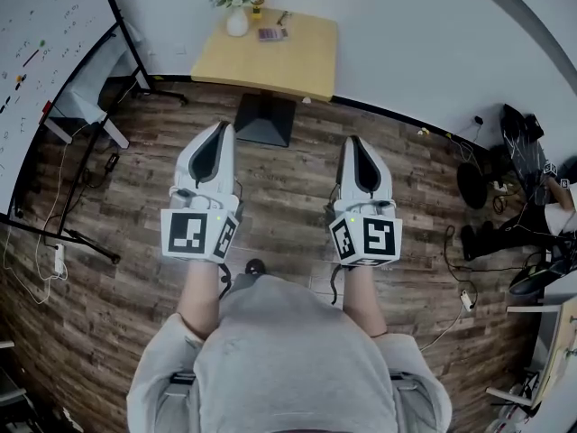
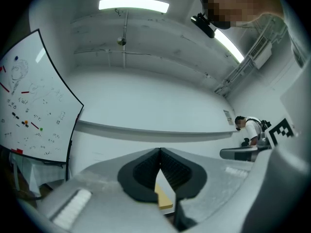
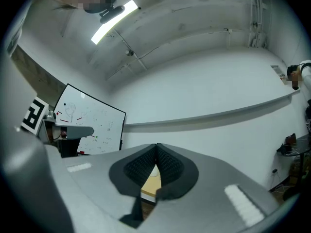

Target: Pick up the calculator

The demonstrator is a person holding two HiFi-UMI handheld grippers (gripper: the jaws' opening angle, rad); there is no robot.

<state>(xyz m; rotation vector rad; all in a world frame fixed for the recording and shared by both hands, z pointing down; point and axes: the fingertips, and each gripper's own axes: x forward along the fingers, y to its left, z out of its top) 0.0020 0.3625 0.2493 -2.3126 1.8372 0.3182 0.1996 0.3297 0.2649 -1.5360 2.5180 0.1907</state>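
A small dark calculator (image 1: 271, 33) lies on a yellow wooden table (image 1: 297, 61) against the far wall, well ahead of both grippers. My left gripper (image 1: 219, 126) and right gripper (image 1: 352, 140) are held side by side over the wooden floor, both pointing toward the table. Each is shut, tips meeting with nothing between them. In the left gripper view the left gripper (image 2: 160, 150) shows closed black pads (image 2: 146, 171) and a sliver of the yellow table (image 2: 164, 198) below them. In the right gripper view the right gripper (image 3: 156, 145) is likewise closed, with the table top (image 3: 148, 182) seen through the gap.
A white vase of flowers (image 1: 237, 7) and a small yellow item (image 1: 257, 7) stand on the table beside the calculator. A whiteboard on a stand (image 1: 45, 70) is at the left. Bags and cables (image 1: 514, 197) clutter the floor at the right. A person (image 2: 248, 129) stands far off.
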